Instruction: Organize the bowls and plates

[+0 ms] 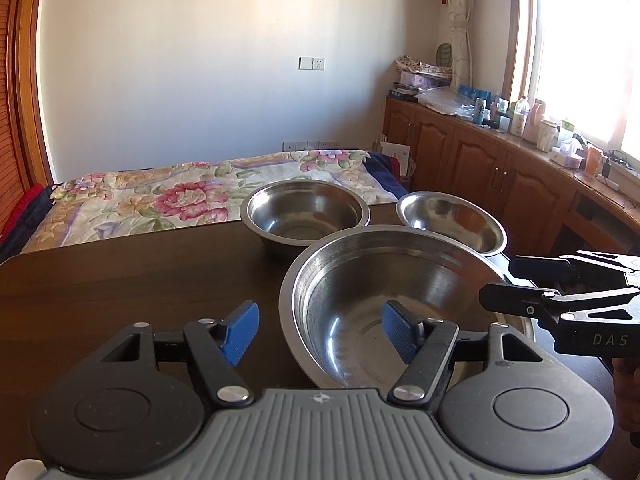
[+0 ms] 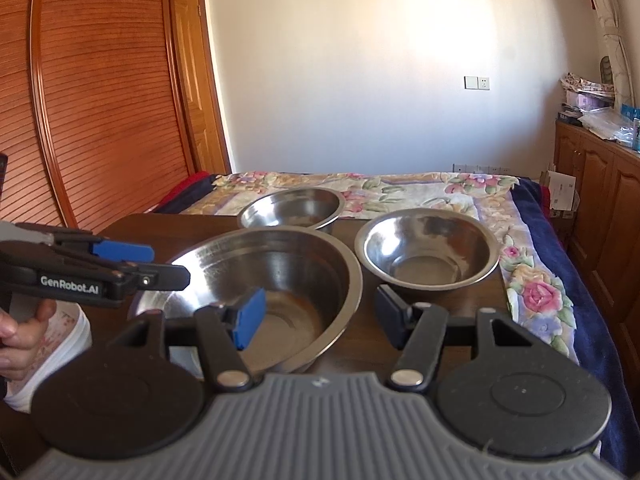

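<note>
Straddling the large bowl's (image 1: 384, 300) rim, left gripper (image 1: 320, 334) and right gripper (image 2: 320, 318) gape

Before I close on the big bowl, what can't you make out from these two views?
- Near rim of the large bowl: hidden under the body of the left tongs in the left wrist view, and of the right tongs in the right wrist view.
- Base of the deep back bowl: behind the large bowl, both views.
- Near edge of the table: cut off below.
- Plates: none in either view.
</note>
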The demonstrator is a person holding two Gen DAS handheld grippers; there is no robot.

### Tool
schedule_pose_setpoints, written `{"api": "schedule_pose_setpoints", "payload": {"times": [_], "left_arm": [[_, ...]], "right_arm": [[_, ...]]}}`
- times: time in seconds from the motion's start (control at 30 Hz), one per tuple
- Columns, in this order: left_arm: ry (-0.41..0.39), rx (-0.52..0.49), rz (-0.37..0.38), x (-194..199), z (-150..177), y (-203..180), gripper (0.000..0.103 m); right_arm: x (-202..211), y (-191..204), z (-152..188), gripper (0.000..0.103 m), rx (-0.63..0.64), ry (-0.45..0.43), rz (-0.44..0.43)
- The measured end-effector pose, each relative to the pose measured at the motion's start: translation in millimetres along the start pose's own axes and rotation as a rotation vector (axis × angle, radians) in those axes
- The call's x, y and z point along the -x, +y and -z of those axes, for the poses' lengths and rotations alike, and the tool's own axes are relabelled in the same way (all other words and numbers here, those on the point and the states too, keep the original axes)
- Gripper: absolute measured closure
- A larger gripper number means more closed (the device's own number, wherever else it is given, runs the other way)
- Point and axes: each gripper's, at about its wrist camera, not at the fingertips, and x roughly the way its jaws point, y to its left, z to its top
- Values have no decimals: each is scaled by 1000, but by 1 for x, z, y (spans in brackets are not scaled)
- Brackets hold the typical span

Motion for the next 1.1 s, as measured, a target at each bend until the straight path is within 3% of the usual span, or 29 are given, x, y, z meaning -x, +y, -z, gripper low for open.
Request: {"api": "schedule_pose_setpoints", "payload": {"times": [0.17, 0.73, 0.9, 1.1], "left_arm": [[25, 0, -4, -8, 1, 0, 44], [64, 21, 1, -20, 4, 1, 51], [71, 22, -2, -22, 5, 1, 64], [74, 24, -2, -23, 6, 2, 69]], "right_arm": [[-6, -3, 0, 41, -19, 10, 1], [-16, -3, 7, 41, -59, 49, -13], [-20, -2, 8, 43, -74, 61, -19], [-21, -1, 9, 47, -79, 65, -25]]}}
